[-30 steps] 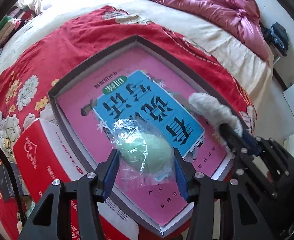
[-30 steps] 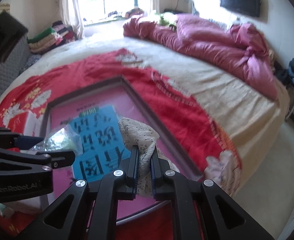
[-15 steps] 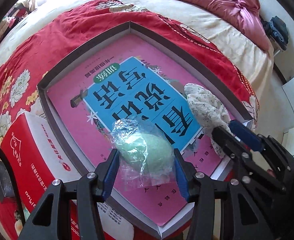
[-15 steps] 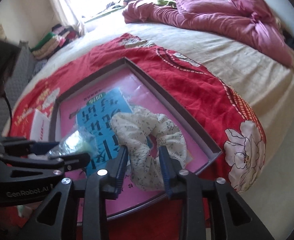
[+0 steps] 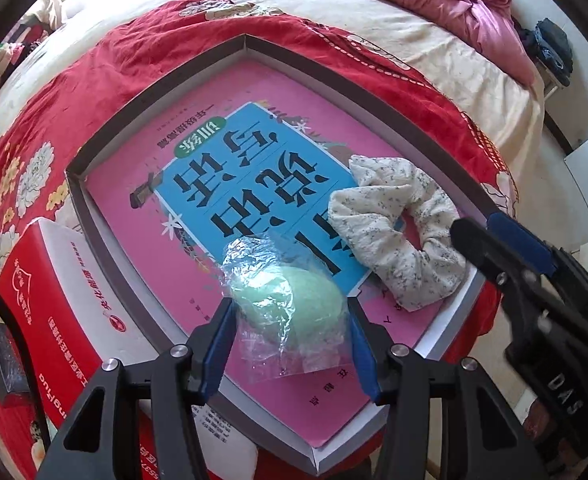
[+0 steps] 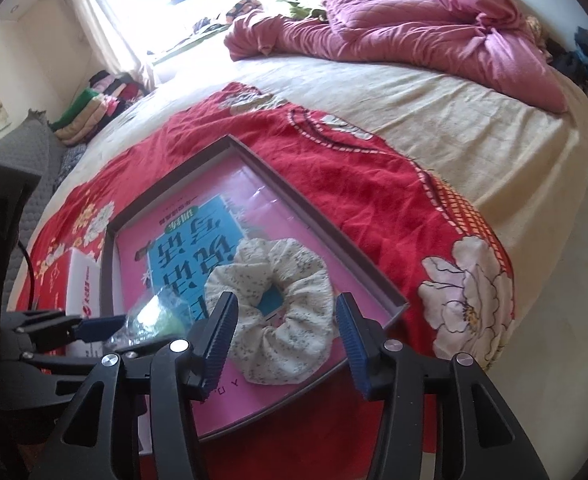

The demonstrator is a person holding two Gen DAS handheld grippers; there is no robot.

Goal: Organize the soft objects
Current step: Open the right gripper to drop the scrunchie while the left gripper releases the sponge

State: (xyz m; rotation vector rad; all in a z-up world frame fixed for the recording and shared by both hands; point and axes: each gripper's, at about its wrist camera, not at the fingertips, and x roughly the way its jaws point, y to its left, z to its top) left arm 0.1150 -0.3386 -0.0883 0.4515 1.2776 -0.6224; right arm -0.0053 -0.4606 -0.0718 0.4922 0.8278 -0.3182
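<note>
A shallow grey-rimmed box lies on the bed, lined with a pink sheet that has a blue printed panel. My left gripper is shut on a soft green ball in clear plastic wrap, held just above the box's near side. A cream floral scrunchie lies flat in the box's near right corner. My right gripper straddles it with jaws opening; the pads stand clear of the fabric.
A red and white carton sits against the box's left side, with a small black box beyond it. A red floral blanket covers the bed, a pink quilt is heaped at the far end. The bed's edge drops off on the right.
My right gripper has opened and let go of the scrunchie, which has spread flat in the box. The left gripper keeps its hold on the wrapped green ball.
</note>
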